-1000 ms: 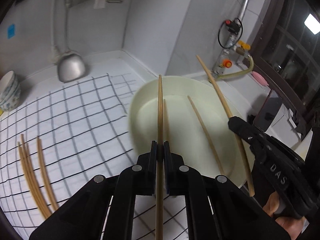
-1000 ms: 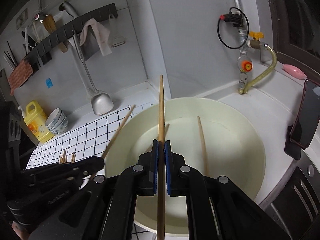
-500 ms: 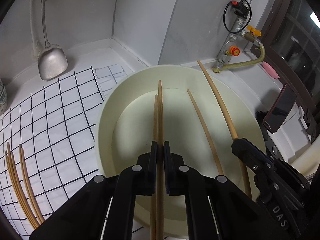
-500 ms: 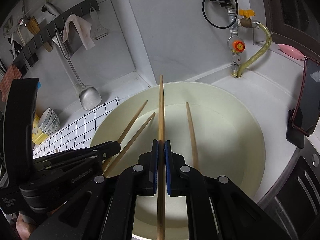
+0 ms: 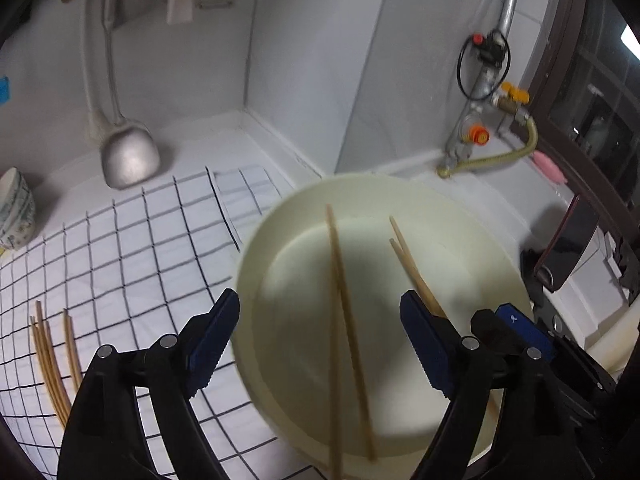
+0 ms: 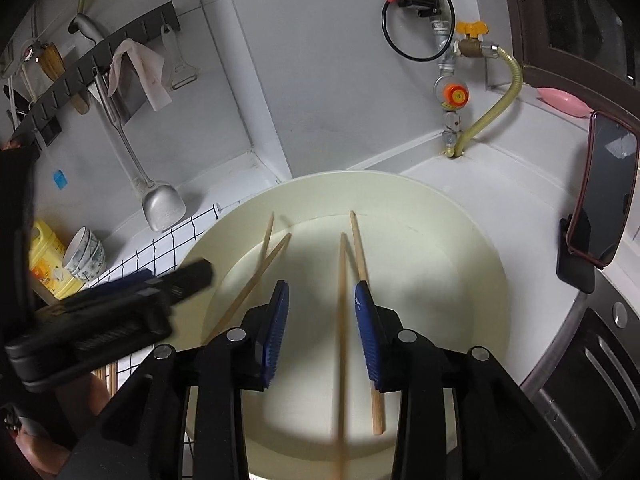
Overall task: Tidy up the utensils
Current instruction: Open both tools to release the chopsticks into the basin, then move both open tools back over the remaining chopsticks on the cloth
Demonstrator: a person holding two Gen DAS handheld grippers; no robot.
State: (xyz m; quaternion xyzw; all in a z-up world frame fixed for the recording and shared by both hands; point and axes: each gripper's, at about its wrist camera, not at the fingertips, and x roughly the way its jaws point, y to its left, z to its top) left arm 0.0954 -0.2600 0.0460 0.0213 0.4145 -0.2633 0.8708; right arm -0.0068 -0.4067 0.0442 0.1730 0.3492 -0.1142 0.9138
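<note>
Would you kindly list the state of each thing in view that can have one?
Left claw: opening, pads clear of chopsticks.
Right claw: opening, chopstick loose between pads.
Basin: upright, four chopsticks inside.
Ladle: hanging from rack.
Bowls: stacked upright.
Phone: propped, screen dark.

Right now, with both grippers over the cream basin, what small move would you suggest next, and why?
Probably lift both grippers clear. The left gripper and right gripper are both opening, their pads off the wood, and four chopsticks lie loose in the basin; more wait on the checked cloth.
</note>
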